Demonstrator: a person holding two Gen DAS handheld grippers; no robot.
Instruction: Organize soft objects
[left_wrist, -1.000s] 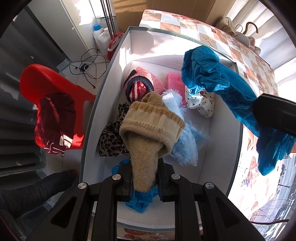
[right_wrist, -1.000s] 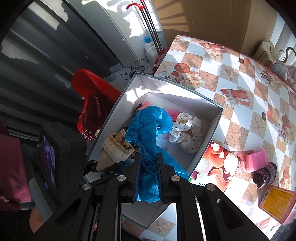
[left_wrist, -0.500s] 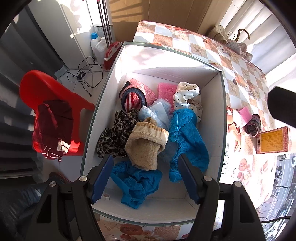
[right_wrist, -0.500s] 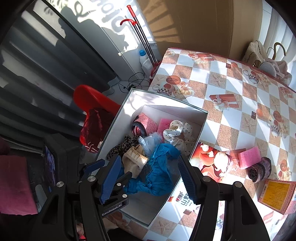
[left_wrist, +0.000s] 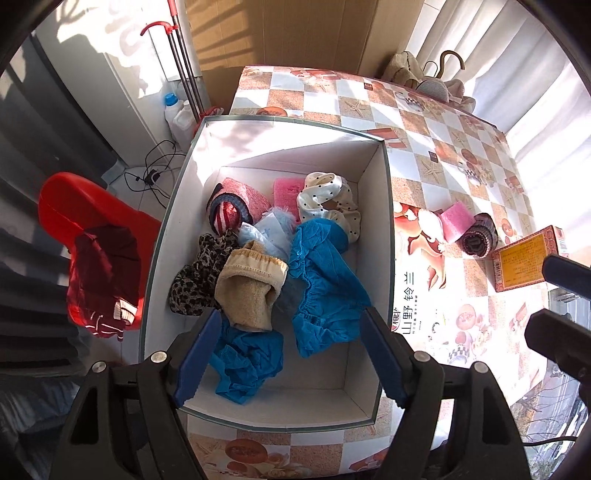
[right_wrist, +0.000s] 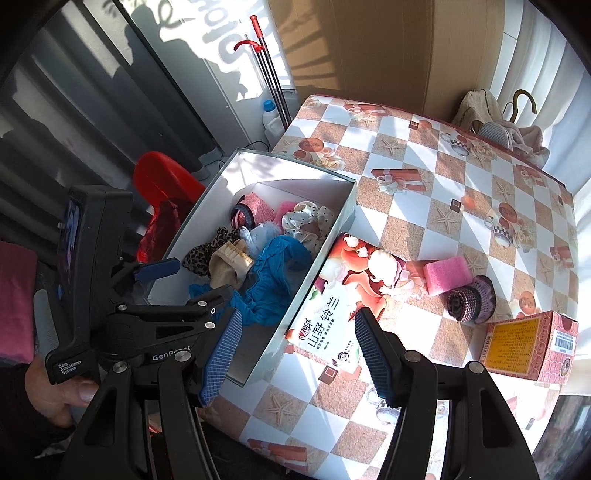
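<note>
Both tools, left tool (left_wrist: 288, 354) still widening and right tool (right_wrist: 295, 356) spread, hang empty above the box (left_wrist: 388, 236) of soft clothes; a pink sponge (right_wrist: 447, 275) and, apparently, a rolled knit (right_wrist: 471, 301) remain on the surface (right_wrist: 480, 206).

Harsh sunlight, seemingly from the right; hard shadows, fisheye-warped dark edges.
</note>
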